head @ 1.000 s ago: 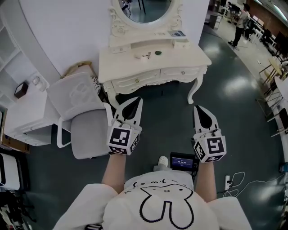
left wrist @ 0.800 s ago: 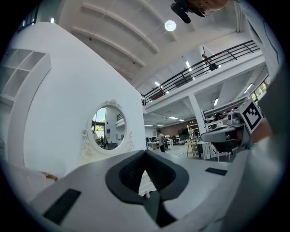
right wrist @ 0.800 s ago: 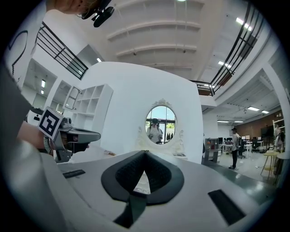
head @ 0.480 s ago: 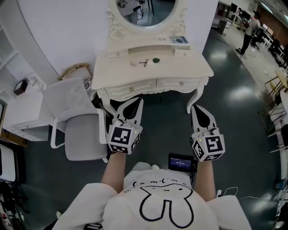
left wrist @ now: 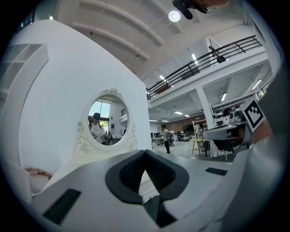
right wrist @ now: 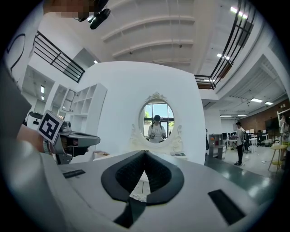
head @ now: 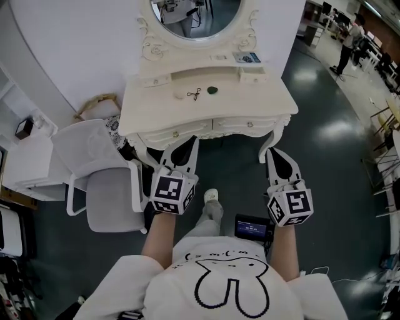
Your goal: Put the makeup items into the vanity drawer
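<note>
Cream carved vanity (head: 265, 97), oval mirror (head: 195, 14)

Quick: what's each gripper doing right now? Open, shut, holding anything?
White-and-black left gripper: shut, jaw tips together, nothing between them.
White-and-black right gripper: shut, jaw tips together, empty.

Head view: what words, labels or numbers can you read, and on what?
No text is legible.
Screen at the person's waist: lit lines, too small to read.
Card on the vanity: print too blurred.
Left cube and right cube: square markers only, no letters.
</note>
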`<state>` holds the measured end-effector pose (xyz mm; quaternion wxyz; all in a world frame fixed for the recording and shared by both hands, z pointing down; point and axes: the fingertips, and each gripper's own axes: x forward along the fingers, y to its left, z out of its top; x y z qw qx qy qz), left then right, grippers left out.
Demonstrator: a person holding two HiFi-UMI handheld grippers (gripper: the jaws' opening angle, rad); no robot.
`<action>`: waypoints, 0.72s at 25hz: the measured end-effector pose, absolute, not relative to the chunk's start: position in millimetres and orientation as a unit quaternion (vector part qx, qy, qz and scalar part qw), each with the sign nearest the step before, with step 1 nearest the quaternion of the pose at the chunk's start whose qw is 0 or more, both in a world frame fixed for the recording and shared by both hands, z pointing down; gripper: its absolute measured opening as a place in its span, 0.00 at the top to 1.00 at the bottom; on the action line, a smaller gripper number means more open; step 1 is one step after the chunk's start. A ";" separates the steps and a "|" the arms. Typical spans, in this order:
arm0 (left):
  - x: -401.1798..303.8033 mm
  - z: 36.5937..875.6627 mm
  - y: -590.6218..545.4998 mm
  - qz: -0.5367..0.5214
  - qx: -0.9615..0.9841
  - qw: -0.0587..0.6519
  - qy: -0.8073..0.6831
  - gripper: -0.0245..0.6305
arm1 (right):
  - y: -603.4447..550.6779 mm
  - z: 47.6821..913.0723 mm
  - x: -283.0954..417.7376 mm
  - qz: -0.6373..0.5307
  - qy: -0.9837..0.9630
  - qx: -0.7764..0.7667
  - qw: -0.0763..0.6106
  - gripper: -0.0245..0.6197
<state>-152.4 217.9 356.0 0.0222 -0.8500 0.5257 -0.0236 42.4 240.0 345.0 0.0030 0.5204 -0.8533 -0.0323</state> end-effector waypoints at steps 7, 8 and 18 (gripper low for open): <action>-148.6 364.2 142.9 -0.025 -0.847 0.012 0.531 0.94 | 169.4 351.2 47.8 -0.031 -0.853 0.521 0.013 0.95; -147.8 365.1 130.6 -0.025 -0.846 0.011 0.532 0.94 | 157.9 352.7 49.3 -0.030 -0.852 0.522 0.014 0.95; -138.6 363.0 4.3 -0.033 -0.854 0.004 0.520 0.94 | 31.1 347.0 59.0 -0.023 -0.845 0.534 0.016 0.95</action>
